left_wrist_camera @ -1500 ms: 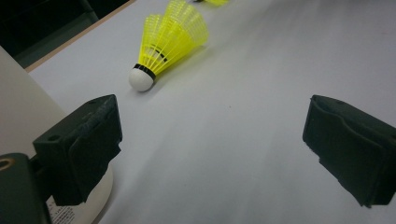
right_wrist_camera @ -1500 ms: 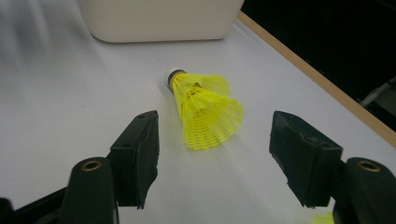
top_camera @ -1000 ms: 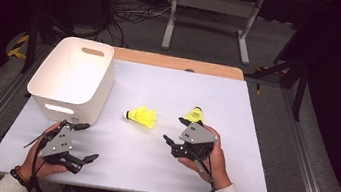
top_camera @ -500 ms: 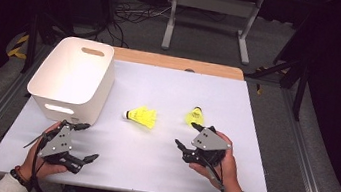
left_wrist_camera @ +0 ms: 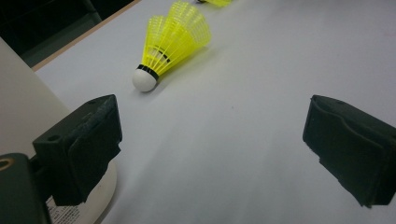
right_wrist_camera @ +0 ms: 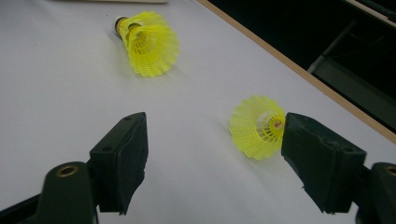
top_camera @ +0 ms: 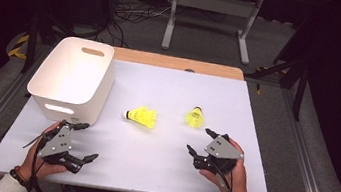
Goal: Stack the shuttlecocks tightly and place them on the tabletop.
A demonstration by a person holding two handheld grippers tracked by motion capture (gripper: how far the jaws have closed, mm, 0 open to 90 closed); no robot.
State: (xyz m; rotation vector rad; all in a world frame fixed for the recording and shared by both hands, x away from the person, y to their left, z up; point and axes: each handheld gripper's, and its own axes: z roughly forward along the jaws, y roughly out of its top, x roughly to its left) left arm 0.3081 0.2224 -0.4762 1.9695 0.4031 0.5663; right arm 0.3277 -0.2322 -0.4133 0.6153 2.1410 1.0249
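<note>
Looks super light and springy, that yellow shuttlecock lying just beyond the right gripper, jaws just spread wider with nothing between them, so best pinched gently at the cork end, never crushing the skirt.
</note>
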